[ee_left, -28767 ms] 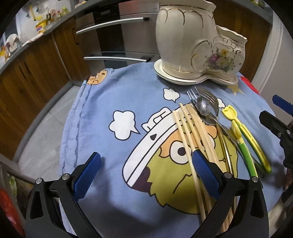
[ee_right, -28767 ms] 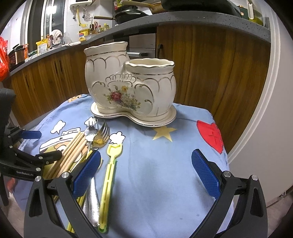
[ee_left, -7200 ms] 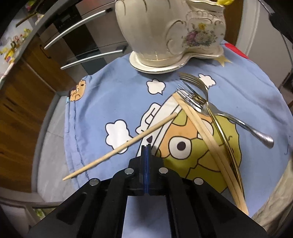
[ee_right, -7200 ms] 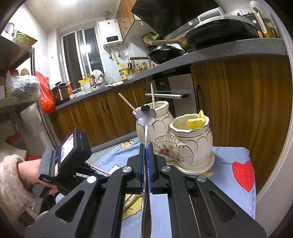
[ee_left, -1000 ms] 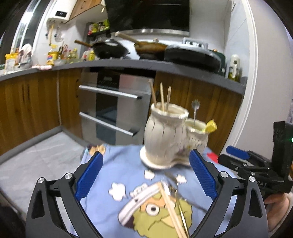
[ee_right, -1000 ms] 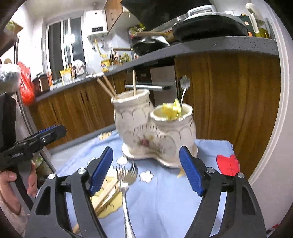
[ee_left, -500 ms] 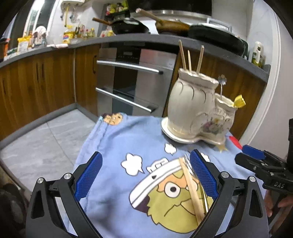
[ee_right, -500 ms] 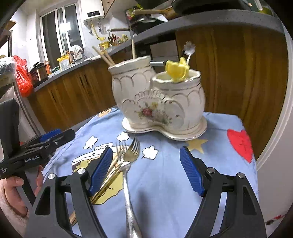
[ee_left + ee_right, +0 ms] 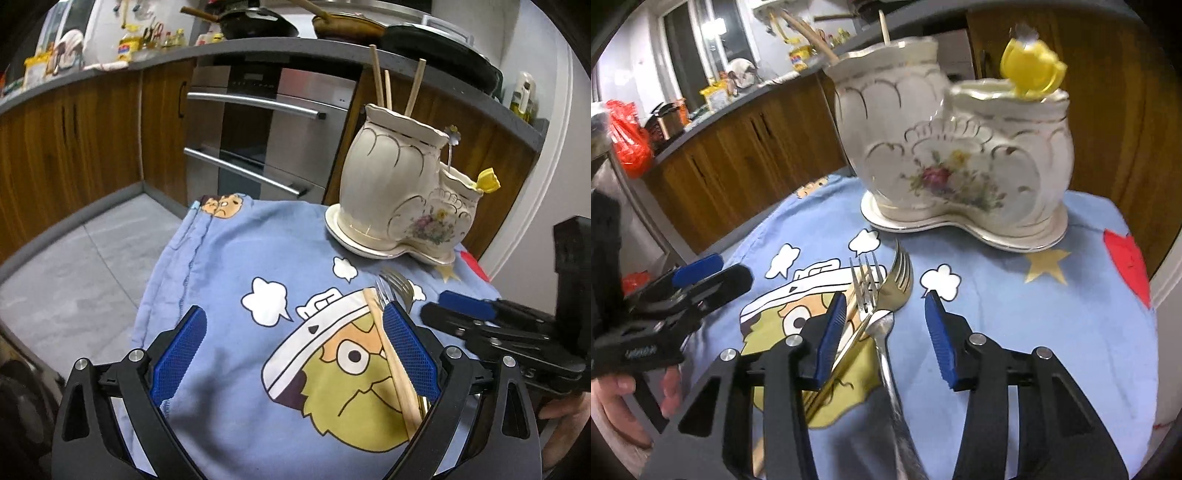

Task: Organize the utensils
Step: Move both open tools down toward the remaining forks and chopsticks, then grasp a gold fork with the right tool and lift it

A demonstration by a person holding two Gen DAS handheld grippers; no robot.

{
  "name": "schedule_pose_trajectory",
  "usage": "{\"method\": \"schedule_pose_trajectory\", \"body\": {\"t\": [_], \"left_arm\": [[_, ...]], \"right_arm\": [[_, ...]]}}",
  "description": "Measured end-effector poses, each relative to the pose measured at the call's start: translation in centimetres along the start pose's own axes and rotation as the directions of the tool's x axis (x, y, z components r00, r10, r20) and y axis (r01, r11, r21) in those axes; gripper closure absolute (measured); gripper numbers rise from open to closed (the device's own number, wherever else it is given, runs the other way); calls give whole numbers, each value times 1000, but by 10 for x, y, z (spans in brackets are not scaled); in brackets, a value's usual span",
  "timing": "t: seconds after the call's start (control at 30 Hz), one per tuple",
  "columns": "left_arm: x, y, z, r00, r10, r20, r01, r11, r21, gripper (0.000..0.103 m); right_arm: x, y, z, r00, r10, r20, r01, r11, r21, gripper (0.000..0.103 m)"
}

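A cream twin-pot ceramic holder [image 9: 391,199] [image 9: 945,155] stands at the far side of the blue cartoon cloth [image 9: 229,266]. Its tall pot holds chopsticks [image 9: 380,81]; the small pot holds a yellow utensil [image 9: 1030,74] and a flower-topped spoon [image 9: 453,134]. Two forks [image 9: 397,286] and loose chopsticks [image 9: 391,362] lie on the cloth. My right gripper [image 9: 886,338] is low over the forks. Its jaws are closing, with the silver fork handle [image 9: 888,365] between the pads and untouched. The gold-handled fork [image 9: 864,280] lies just left of it. My left gripper [image 9: 295,350] is open and empty, its right pad beside the chopsticks.
Wooden cabinets and a steel oven [image 9: 258,122] stand behind the table, under a counter with pans. The cloth's left edge [image 9: 184,258] drops to a grey floor. A hand [image 9: 613,387] holds the left gripper [image 9: 698,273] at the left.
Both grippers have sunk toward the cloth and tilted further down. The right gripper's jaws have narrowed around the silver fork handle. The holder now looms closer in the right wrist view.
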State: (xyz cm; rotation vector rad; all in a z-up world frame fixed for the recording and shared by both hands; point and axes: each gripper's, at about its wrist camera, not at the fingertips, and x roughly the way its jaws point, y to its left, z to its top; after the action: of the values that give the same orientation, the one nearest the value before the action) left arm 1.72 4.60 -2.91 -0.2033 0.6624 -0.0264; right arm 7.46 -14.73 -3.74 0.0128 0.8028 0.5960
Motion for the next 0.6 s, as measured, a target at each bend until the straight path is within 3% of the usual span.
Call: {"method": "schedule_pose_trajectory", "body": {"t": [0.2,0.37,0.6], "left_arm": [[0,-5,-3,999,-32,-15,32,999,11,8],[1,-11,-6,999,-30,-23,31,998,50,8],[3,-17,-9,999,-8,-37,11,995,99,8]], "right_arm": [[18,1,12,998,-53,-31,55,997,48,65],[27,-7,13,997,-19,-78,27,994,106,83],[11,-20,6,999,33,-34,-27,985,170,89]]}}
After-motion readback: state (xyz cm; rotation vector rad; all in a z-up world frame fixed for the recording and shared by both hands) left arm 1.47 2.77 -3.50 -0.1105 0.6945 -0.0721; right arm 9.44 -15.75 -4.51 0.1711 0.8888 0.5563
